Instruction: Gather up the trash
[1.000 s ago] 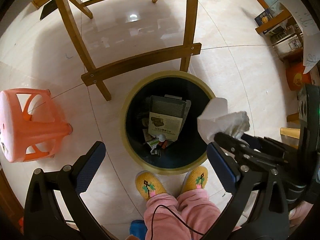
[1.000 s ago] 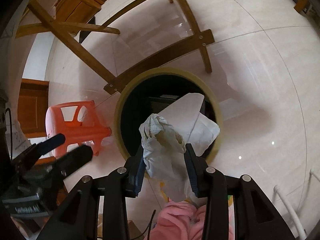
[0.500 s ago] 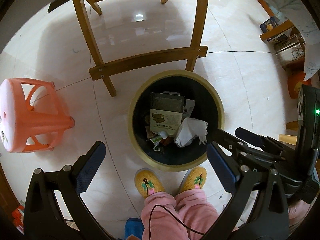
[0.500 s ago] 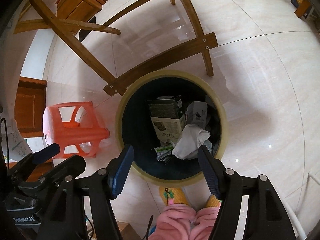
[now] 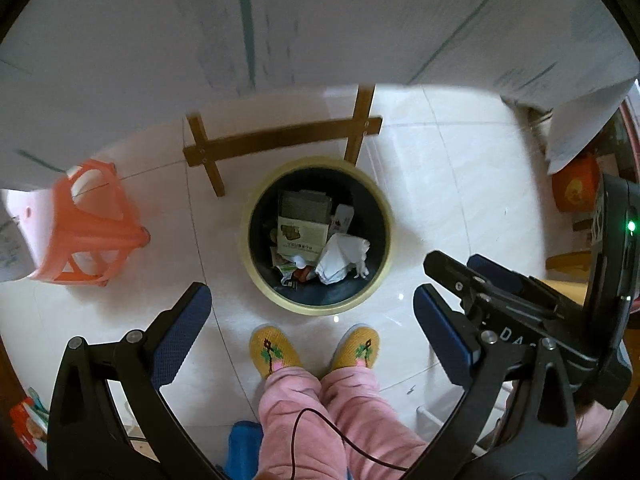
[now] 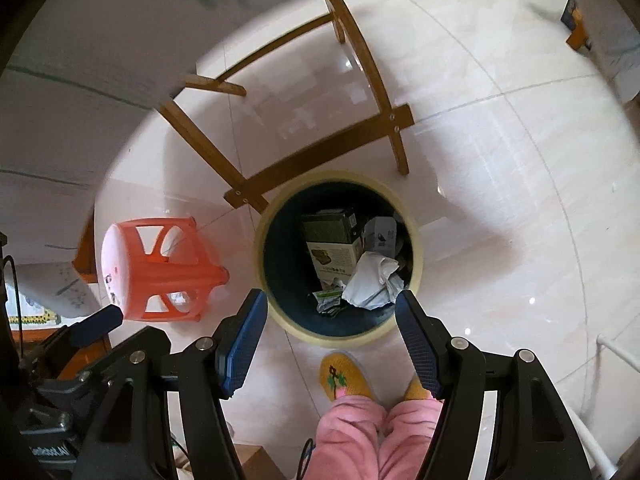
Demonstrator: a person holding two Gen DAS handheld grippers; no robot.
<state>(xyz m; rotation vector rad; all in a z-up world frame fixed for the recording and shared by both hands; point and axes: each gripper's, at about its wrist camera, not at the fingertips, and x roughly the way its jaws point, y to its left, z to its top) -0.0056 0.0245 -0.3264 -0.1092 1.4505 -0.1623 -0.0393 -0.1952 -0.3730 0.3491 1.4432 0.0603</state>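
Note:
A round bin with a yellow rim [image 5: 380,208] [image 6: 418,256] stands on the floor below both grippers. Inside lie a crumpled white paper wad [image 5: 340,256] [image 6: 372,280], a green-and-white carton [image 5: 300,228] [image 6: 332,248] and small wrappers. My left gripper [image 5: 312,332] is open and empty, high above the bin's near side. My right gripper [image 6: 332,340] is open and empty, also above the bin's near edge; it shows at the right of the left wrist view [image 5: 500,292].
An orange plastic stool [image 5: 96,228] [image 6: 160,268] stands left of the bin. Wooden table legs and crossbar [image 5: 280,140] [image 6: 320,148] stand behind it, and the white tabletop [image 5: 280,20] fills the upper view. The person's yellow slippers [image 5: 276,348] touch the bin's near side.
The right gripper opened and the white paper wad fell into the bin. Both grippers then rose, so the bin looks smaller and the tabletop edge has entered the view.

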